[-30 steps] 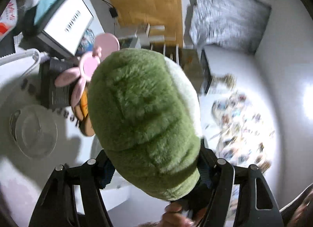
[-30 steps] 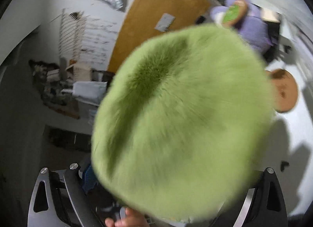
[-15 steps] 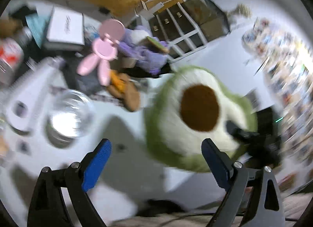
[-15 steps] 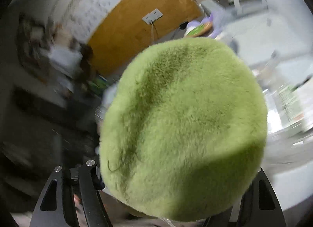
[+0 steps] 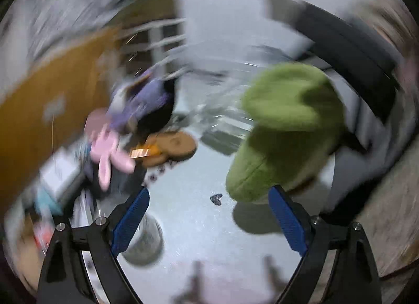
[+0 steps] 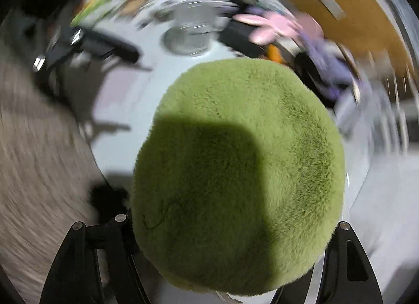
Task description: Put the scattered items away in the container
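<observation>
A fluffy green plush [image 6: 235, 173] fills the right wrist view, and my right gripper [image 6: 230, 222] is shut on it, its fingers hugging both sides with the pads hidden by fur. The plush hangs over a white table [image 6: 125, 110]. In the blurred left wrist view the same plush [image 5: 285, 131] shows at the right, above the table and just past my right fingertip. My left gripper [image 5: 208, 191] is open, with nothing between its blue pads [image 5: 131, 217].
On the table's far left side lie a pink flower toy [image 5: 107, 146], a purple plush [image 5: 141, 99] and a brown round plush [image 5: 172, 146]. A glass jar [image 5: 146, 241] stands by my left finger. An orange-brown board [image 5: 39, 110] lies beyond.
My left gripper has let go of the green plush and opened wide. The right gripper has kept the plush and carried it low over the white table. Both views have rolled sharply.
</observation>
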The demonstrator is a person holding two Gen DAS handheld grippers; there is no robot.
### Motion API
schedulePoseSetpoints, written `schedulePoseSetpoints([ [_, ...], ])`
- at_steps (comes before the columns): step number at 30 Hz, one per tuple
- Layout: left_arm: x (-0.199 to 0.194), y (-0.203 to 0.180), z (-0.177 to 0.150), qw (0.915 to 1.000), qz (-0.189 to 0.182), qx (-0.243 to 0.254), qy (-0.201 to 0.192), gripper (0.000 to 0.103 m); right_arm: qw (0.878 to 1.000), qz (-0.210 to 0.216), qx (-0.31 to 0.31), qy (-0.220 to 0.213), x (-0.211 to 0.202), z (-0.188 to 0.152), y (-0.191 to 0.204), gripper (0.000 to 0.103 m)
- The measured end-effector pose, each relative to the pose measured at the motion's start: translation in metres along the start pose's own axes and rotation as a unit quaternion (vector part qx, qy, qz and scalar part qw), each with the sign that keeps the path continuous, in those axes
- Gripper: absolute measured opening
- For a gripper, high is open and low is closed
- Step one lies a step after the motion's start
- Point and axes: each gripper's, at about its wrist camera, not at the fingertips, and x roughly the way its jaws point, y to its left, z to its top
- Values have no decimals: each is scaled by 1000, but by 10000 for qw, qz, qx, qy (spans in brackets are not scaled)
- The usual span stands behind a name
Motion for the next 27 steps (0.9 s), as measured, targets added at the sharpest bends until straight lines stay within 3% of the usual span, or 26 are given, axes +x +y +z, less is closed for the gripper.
schedulePoseSetpoints([
  [2,7,-20,-9,9957,-22,926,-21,91,9974,-245,-682,12,10,-3,11,75],
  [5,23,-39,-21,9856,-170,1681,126,91,9906,-329,-1323,115,22,-5,15,75],
  [9,46,-45,-30,9791,-313,2003,168,91,9867,-257,-1605,-9,26,-2,12,75],
  [14,71,-55,-43,9691,-258,2451,-134,91,9824,69,-1842,-298,18,-4,19,75],
  [17,82,-62,-50,9643,-395,2611,-168,90,9777,-27,-2084,-273,17,-11,34,76],
  [19,86,-68,-54,9618,-619,2664,-117,71,9753,-110,-2175,-364,18,-15,39,82],
  [22,89,-64,-50,9680,-720,2403,-122,67,9757,-232,-2154,-338,23,-18,49,92],
  [27,92,-50,-40,9763,-896,1972,11,62,9836,-380,-1675,-549,19,-25,46,92],
])
